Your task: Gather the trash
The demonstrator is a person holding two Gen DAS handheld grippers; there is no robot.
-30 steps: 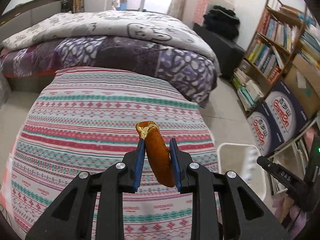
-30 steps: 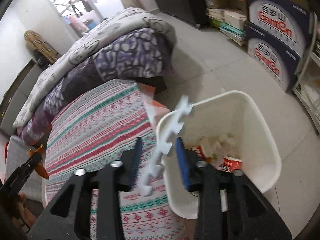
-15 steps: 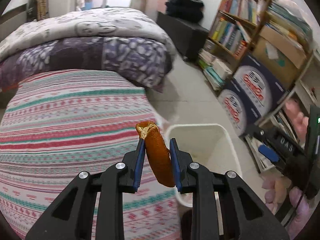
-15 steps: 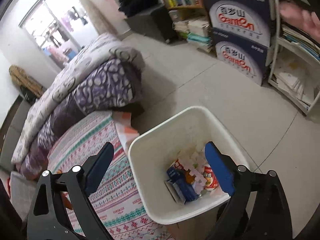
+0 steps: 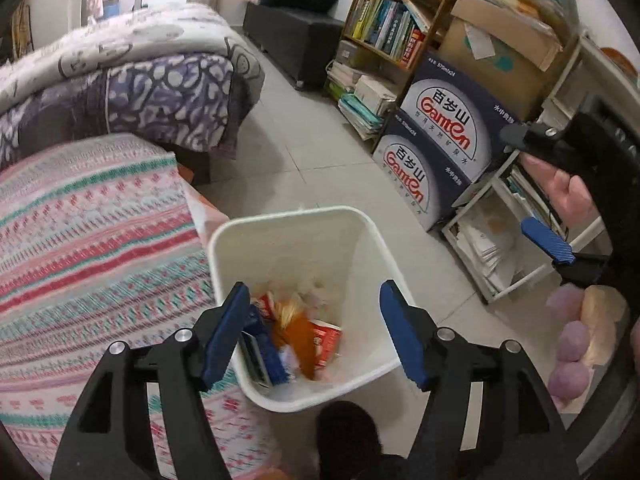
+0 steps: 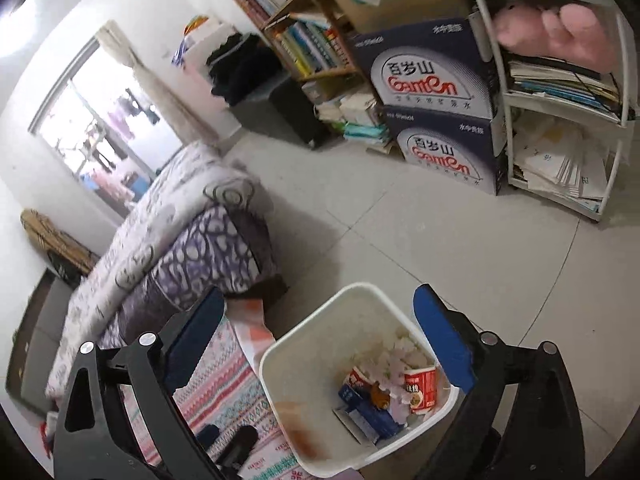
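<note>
A white trash bin [image 5: 280, 216] stands on the floor beside the bed. My left gripper [image 5: 314, 292] hangs right above it, jaws opening, nothing between the pads. The orange-brown peel [image 5: 298, 336] is a blur dropping onto the trash inside, next to a red-and-white cup [image 5: 326, 340] and a blue box [image 5: 266, 350]. My right gripper [image 6: 320, 338] is higher, over the bin [image 6: 268, 360], jaws opening and empty. The peel [image 6: 296, 424] smears past the near wall in the right wrist view. A white foam puzzle piece [image 6: 400, 354] lies in the bin. The right gripper [image 5: 518, 180] also shows at the right.
A striped blanket [image 5: 92, 240] covers the bed on the left, with folded quilts [image 5: 132, 80] behind. Blue Ganten boxes [image 5: 440, 140], a bookshelf [image 5: 392, 28] and a white paper rack [image 6: 560, 152] line the right side. Pale tiled floor [image 6: 460, 248] lies between them.
The left gripper swung right from over the bed to over the bin and let go of the peel. The right gripper released the white foam piece into the bin, opened wide and rose.
</note>
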